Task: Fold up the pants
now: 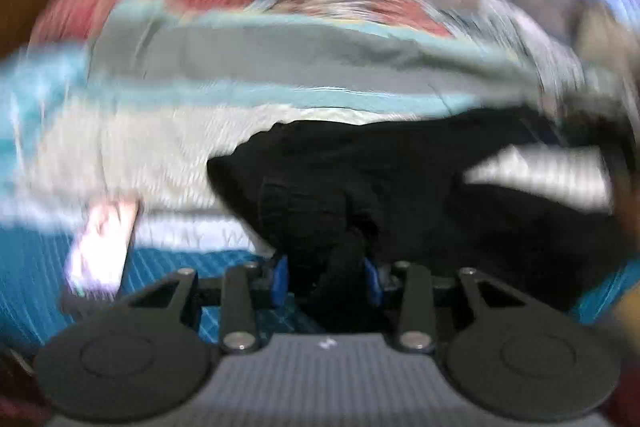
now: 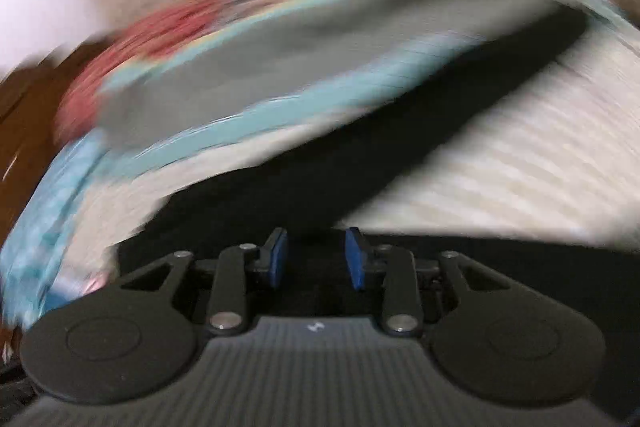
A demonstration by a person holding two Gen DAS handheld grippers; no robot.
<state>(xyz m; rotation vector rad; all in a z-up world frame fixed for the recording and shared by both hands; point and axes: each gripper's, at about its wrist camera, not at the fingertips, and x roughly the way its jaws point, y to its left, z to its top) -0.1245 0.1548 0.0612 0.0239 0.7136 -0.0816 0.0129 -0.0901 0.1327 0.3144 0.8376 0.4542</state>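
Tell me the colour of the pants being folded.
Black. The pants show best in the left wrist view, bunched on the pale, blue-edged bedding.

- I read this as a home bedroom, though both views are heavily blurred.
- A cream, teal and red patterned bedspread (image 1: 132, 147) fills the middle of my left view.
- Brown wooden furniture (image 2: 28, 115) sits at the left edge of my right view.

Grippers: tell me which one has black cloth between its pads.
The left gripper: black pants bunch between its blue pads. The right gripper shows an empty gap.
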